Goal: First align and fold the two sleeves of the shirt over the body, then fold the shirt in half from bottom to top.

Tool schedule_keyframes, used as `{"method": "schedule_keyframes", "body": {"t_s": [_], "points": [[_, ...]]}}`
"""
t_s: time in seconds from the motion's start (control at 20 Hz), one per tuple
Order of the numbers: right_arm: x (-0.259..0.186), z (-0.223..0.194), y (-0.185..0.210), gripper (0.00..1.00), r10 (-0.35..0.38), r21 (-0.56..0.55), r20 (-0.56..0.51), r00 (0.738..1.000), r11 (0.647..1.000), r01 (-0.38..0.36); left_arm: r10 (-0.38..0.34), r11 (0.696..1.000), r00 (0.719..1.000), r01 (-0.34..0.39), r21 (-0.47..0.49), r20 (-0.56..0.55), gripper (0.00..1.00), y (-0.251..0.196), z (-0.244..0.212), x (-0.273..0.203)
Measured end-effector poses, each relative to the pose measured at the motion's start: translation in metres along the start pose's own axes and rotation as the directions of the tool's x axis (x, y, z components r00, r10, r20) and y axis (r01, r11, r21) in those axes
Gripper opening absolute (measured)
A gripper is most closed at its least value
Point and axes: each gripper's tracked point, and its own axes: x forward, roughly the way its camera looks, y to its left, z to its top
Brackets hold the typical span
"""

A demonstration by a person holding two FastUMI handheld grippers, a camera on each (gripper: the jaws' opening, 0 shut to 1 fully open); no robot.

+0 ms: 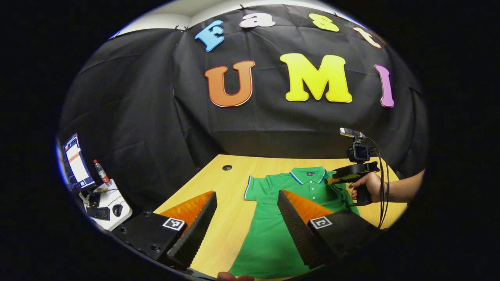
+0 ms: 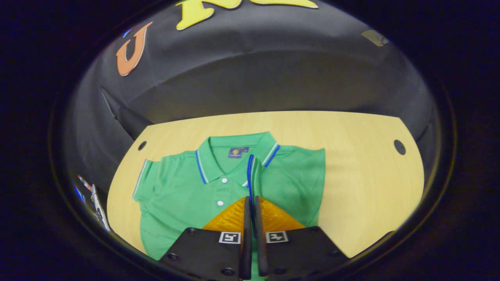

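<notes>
A green polo shirt with blue-and-white trim lies face up on the wooden table, collar toward the wall. In the right gripper view my right gripper is shut on the shirt's right sleeve; its striped cuff runs up from between the fingers, pulled over the chest beside the button placket. The left sleeve lies spread flat. In the left gripper view my left gripper hangs open above the table, near the left sleeve, holding nothing. Farther off, a hand holds the right gripper over the shirt's far shoulder.
Round cable holes sit near the table's back corners. Bare wood stretches right of the shirt. A small side desk with a monitor, a bottle and a mouse stands off the table's left.
</notes>
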Motion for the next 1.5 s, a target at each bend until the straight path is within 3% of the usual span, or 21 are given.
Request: {"method": "schedule_keyframes", "body": {"t_s": [0.15,0.25,0.4,0.65,0.75,0.85,0.9,1.0,1.2,1.5], "points": [[-0.006,0.007,0.008,0.33,-0.003,0.035,0.03,1.0,0.999,0.002,0.008,1.0,1.0,-0.008,0.002,-0.001,1.0,0.014,0.0,0.001],[-0.021,0.013,0.005,0.43,-0.025,0.042,0.055,0.998,0.999,0.023,-0.02,1.0,1.0,0.02,-0.001,0.005,1.0,0.013,0.002,0.005],[-0.059,0.018,0.001,0.97,-0.049,0.043,0.098,0.994,0.998,0.045,-0.07,0.998,0.998,0.07,0.001,0.006,1.0,0.011,0.004,0.015],[-0.149,0.015,-0.001,1.0,-0.036,-0.013,0.172,0.984,0.999,0.039,-0.243,0.97,0.97,0.243,-0.01,0.001,1.0,-0.004,0.014,0.055],[-0.189,0.012,-0.005,0.97,-0.034,-0.043,0.208,0.977,0.998,0.044,-0.31,0.95,0.95,0.309,-0.041,-0.033,1.0,-0.01,0.014,0.079],[-0.226,0.007,-0.012,0.97,-0.044,-0.065,0.239,0.97,0.996,0.061,-0.347,0.937,0.937,0.343,-0.068,-0.052,1.0,-0.011,0.013,0.105],[-0.242,0.002,-0.015,0.91,-0.051,-0.071,0.249,0.967,0.995,0.07,-0.363,0.93,0.93,0.358,-0.08,-0.06,1.0,-0.01,0.011,0.12],[-0.272,-0.014,-0.021,0.96,-0.071,-0.077,0.257,0.964,0.993,0.093,-0.404,0.913,0.91,0.393,-0.108,-0.096,1.0,-0.015,0.0,0.15],[-0.311,-0.052,-0.019,0.97,-0.073,-0.111,0.236,0.969,0.989,0.101,-0.498,0.866,0.837,0.465,-0.185,-0.227,0.99,-0.023,-0.042,0.202],[-0.326,-0.08,-0.023,0.97,-0.084,-0.144,0.203,0.975,0.983,0.115,-0.575,0.815,0.709,0.451,-0.365,-0.409,0.99,-0.023,-0.102,0.275]]}}
